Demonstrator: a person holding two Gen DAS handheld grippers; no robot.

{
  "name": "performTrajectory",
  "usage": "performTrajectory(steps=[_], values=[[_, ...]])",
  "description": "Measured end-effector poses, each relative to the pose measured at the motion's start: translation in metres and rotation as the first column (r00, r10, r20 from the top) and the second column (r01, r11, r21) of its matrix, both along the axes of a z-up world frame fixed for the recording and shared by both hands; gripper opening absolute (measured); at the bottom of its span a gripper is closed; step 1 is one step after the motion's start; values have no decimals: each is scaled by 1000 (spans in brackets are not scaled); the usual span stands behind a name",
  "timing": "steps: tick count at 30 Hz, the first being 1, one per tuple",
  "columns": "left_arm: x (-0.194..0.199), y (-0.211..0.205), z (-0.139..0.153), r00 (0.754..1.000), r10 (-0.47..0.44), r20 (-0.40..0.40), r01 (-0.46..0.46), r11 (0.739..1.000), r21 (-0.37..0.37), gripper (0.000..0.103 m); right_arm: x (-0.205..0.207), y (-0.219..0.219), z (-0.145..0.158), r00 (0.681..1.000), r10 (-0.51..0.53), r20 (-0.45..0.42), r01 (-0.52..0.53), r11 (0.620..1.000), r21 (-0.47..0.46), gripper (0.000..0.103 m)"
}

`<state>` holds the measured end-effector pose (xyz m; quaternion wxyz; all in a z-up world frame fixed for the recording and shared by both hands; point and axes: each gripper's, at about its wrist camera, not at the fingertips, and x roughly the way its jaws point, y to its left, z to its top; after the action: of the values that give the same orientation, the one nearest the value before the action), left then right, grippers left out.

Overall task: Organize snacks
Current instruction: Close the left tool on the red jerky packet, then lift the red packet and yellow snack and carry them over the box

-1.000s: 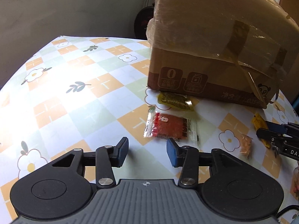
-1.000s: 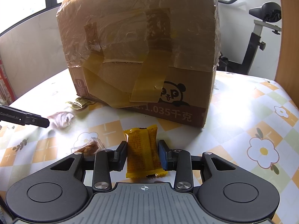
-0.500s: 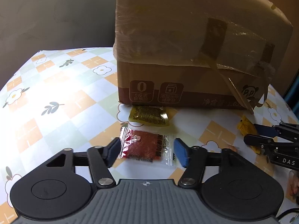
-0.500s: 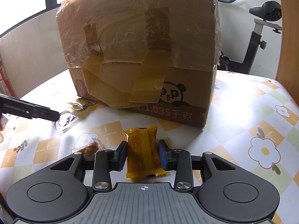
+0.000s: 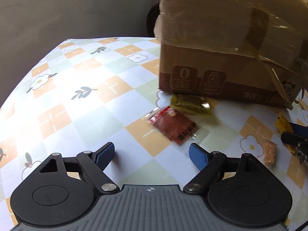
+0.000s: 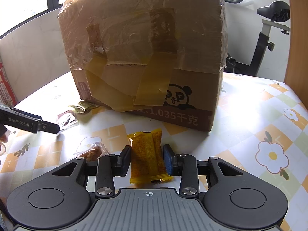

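My left gripper [image 5: 151,148] hovers over the flowered tablecloth [image 5: 80,100], its jaws opening with nothing between them. A red snack packet [image 5: 173,127] lies flat just ahead and right of its tips, blurred. Beyond it an olive-yellow packet [image 5: 190,104] rests against the taped cardboard box [image 5: 221,44]. My right gripper [image 6: 147,154] is shut on a yellow snack packet [image 6: 146,148] that lies on the cloth in front of the box [image 6: 146,57]. In the right wrist view one of the left gripper's fingers [image 6: 46,128] reaches in beside the red packet [image 6: 66,119].
A small orange wrapped snack [image 6: 92,152] lies left of my right gripper, also seen in the left wrist view as the orange snack [image 5: 269,152]. An exercise bike [image 6: 269,38] stands behind the table. The table's left edge curves off against a dark wall [image 5: 57,9].
The left jaws have spread wide. The red packet, between the tips half a second ago, now lies ahead and to the right, turned askew. The right gripper and its yellow packet are unchanged.
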<state>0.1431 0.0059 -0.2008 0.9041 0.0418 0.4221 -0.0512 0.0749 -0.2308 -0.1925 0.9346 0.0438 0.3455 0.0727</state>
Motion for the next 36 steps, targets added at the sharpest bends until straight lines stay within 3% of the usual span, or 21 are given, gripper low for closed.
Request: performTrajectory(steps=[6,11,16,17,24,26,28,31,36], values=[[11,32,5,989,151,-1,-151,989,2,84,0,0,0,1000,0,1,0,1000,0,33],[12,10,17,997,53,58,-50,998,-48,85,0,0,0,1000,0,1,0,1000,-2,33],[23,-27,7,995,-81,65,78,996,51,80,0,0,0,1000,0,1,0,1000,-3,33],[25,-31,3,995,-85,54,81,994,73,78,0,0,0,1000,1,1,-1,1000,-3,33],[44,-28,-3,992,-94,82,92,996,19,76,0,1,0,1000,2,1,-2,1000,0,33],[44,-23,-2,992,-85,93,86,996,-2,69,0,1,0,1000,1,2,-1,1000,0,33],[43,-21,-1,992,-85,98,86,996,-9,48,0,0,0,1000,2,2,-2,1000,-1,33],[39,-13,2,993,-79,87,84,995,-50,41,0,0,0,1000,1,2,-1,1000,2,33],[15,0,3,992,-96,86,102,993,-65,40,0,0,0,1000,1,2,-1,1000,4,33]])
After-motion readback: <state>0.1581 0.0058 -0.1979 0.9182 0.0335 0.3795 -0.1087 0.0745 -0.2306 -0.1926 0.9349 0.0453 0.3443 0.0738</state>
